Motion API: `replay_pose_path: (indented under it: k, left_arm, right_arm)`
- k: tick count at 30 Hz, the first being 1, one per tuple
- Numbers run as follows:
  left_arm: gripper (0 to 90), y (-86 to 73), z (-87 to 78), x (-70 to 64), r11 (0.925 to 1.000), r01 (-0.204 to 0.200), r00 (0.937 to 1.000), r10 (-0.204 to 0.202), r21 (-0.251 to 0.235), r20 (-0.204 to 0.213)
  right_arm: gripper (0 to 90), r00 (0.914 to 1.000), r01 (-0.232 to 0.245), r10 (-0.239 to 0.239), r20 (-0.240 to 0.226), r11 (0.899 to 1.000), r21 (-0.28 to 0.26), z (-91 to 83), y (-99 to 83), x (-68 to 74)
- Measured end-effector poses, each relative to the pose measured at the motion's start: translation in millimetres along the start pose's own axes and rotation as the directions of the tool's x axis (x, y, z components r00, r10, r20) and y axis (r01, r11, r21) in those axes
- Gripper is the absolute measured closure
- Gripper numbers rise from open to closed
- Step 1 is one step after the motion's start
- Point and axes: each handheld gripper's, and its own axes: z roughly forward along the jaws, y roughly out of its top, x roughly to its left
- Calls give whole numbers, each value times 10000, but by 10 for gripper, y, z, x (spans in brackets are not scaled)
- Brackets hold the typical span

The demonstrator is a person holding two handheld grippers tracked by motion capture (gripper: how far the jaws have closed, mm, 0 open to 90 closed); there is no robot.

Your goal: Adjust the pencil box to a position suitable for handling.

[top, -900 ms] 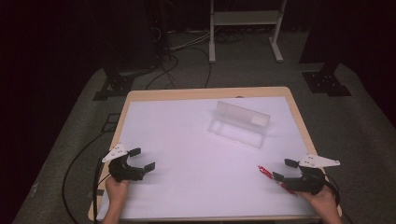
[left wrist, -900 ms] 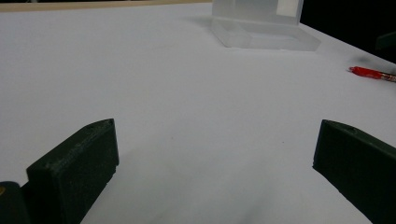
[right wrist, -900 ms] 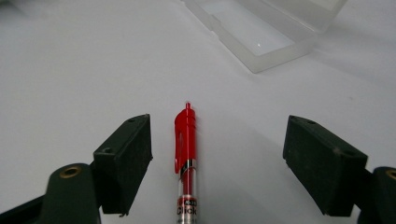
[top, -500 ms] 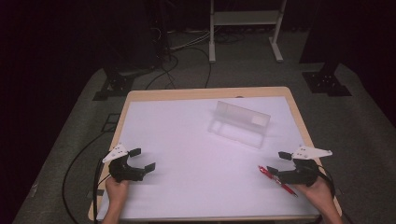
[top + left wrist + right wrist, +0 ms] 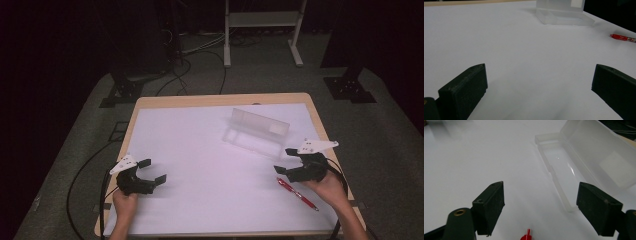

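Since the big wooden-edged table with its white top takes up most of the high view, start there: it's mostly bare, with everything sitting toward the far right. Next down in size is the clear plastic pencil box with its hinged lid standing open, empty inside from what the right gripper view shows. The left tongs sit low at the near left corner, spread wide with nothing between them, well apart from the action. The right tongs are also spread wide, hovering just over the cap end of the slim red plastic pen, which lies flat on the table near the right edge, just on the person's side of the box. Looks like the pen pickup is the step in hand. To do it well, they'd probably want to drop straight down so the jaws straddle the barrel crosswise, closer to the middle than the tip, then squeeze gently so it doesn't roll or flick away before going into the box.
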Motion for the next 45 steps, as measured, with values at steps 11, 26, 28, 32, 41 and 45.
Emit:
replay_pose_path:
  k: [11,26,28,32,41,45]
  left_arm:
    - [0,-1,-1,-3,10000,-11,10000,11,9,-5]
    - [0,-1,0,-6,10000,-27,10000,27,18,-7]
    - [0,-2,0,-7,10000,-37,10000,37,34,-10]
    - [0,-1,1,-7,10000,-72,10000,72,35,-8]
    - [0,-1,-1,-5,10000,-76,10000,76,35,10]
    - [0,-1,-2,-5,10000,-65,10000,65,33,13]
  right_arm:
    - [216,9976,623,-613,-337,9976,316,223,312,1]
    - [221,9944,894,-857,-613,9941,609,457,493,-55]
    - [221,9940,934,-891,-634,9932,692,493,513,-54]
    - [228,9922,1079,-1029,-709,9916,719,549,550,-44]
    - [229,9907,1110,-1031,-890,9898,895,696,611,-66]
    - [235,9908,1120,-1034,-879,9888,990,787,618,-105]
